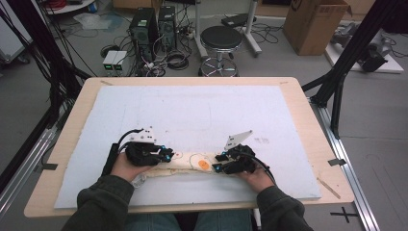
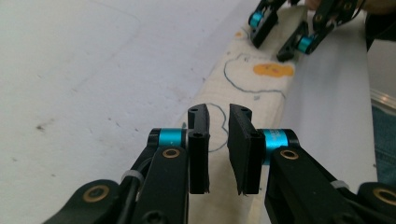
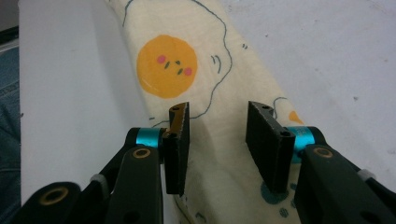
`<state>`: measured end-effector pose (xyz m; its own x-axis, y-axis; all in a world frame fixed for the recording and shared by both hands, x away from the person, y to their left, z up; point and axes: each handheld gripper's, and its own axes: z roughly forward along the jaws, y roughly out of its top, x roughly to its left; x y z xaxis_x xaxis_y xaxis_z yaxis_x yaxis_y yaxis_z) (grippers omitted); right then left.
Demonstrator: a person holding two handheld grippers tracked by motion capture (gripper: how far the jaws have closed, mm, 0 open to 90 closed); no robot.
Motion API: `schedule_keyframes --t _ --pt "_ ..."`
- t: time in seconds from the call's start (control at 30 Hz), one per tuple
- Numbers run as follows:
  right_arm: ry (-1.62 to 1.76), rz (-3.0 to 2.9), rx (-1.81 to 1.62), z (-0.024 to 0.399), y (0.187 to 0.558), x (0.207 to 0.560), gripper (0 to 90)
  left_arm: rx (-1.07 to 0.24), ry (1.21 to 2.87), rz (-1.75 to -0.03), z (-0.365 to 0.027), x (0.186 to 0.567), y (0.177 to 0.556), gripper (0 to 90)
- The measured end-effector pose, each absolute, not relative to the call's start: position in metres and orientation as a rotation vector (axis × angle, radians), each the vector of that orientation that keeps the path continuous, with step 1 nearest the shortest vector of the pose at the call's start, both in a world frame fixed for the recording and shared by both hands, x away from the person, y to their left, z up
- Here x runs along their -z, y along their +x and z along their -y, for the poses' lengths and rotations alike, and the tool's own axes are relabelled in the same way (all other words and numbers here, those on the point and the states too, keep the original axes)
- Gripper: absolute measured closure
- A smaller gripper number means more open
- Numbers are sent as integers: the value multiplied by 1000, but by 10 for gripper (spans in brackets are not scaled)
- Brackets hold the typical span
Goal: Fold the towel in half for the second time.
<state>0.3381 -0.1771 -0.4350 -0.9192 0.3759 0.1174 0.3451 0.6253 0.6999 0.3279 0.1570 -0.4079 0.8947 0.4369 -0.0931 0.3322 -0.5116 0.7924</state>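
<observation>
Lying folded into a long strip on the white mat (image 1: 192,110) near the table's (image 1: 308,139) front edge, the cloth (image 1: 192,162) is looking light, soft and floppy, best pinched at its ends, where the left gripper (image 2: 218,140) and right gripper (image 3: 217,140) are hovering with jaws spread, pinching nothing.

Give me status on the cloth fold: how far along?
Done: the cream cloth already lies as a narrow folded strip on the white mat. In hand: the left gripper and the right gripper sit over opposite ends, jaws apart above the fabric, neither pinching it. Left: probably grasping the ends and folding the strip shorter.
</observation>
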Motion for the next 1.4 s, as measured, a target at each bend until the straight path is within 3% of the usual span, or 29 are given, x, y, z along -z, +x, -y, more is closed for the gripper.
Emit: schedule_keyframes --t 0.43,0.7,0.83,1.03,1.4 --pt "633 -2778 -1219 178 338 430 598 -69 2227 -567 -162 435 317 774" --pt "525 -2791 -1234 151 337 413 777 -107 2252 -548 -158 434 314 766" --pt "460 -2834 -1173 134 338 418 806 -118 2257 -544 -158 435 313 768" --pt "459 -2877 -1095 131 337 427 803 -121 2256 -544 -159 434 312 767" --pt "512 -2851 -1110 164 334 430 763 -139 2264 -548 -172 432 304 708"
